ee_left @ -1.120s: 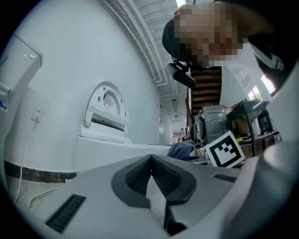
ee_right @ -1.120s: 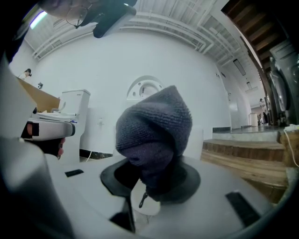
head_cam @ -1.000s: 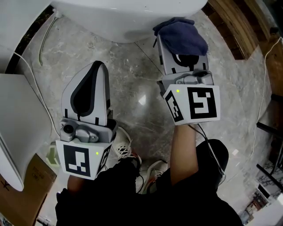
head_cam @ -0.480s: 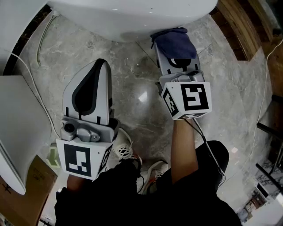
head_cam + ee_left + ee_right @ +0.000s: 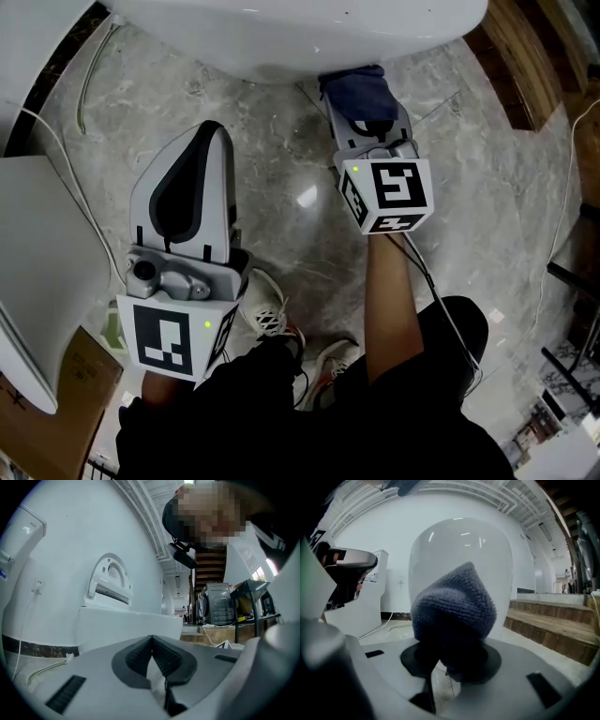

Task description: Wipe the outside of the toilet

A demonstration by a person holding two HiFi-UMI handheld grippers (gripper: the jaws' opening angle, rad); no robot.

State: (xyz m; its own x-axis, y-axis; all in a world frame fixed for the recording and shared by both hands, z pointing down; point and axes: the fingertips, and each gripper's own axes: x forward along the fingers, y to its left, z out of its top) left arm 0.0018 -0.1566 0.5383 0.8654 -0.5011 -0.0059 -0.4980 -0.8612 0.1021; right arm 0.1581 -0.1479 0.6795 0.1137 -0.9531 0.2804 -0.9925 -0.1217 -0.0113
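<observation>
Claw, right [image 5: 449, 665]: clamped on a dark blue cloth [image 5: 454, 606], low before the toilet [image 5: 459, 559] bowl front; I cannot tell if they touch. Claw, left [image 5: 152, 644]: closed, empty, well apart. I would press the wad flat and sweep round the curve. Floor [image 5: 300, 234]: glossy grey marble; wooden steps [image 5: 520, 56] along its right edge.

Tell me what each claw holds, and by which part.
The right claw is shut on the dark blue cloth, pinching its bunched lower end; the rest bulges past the tips. The left claw is shut on nothing.
</observation>
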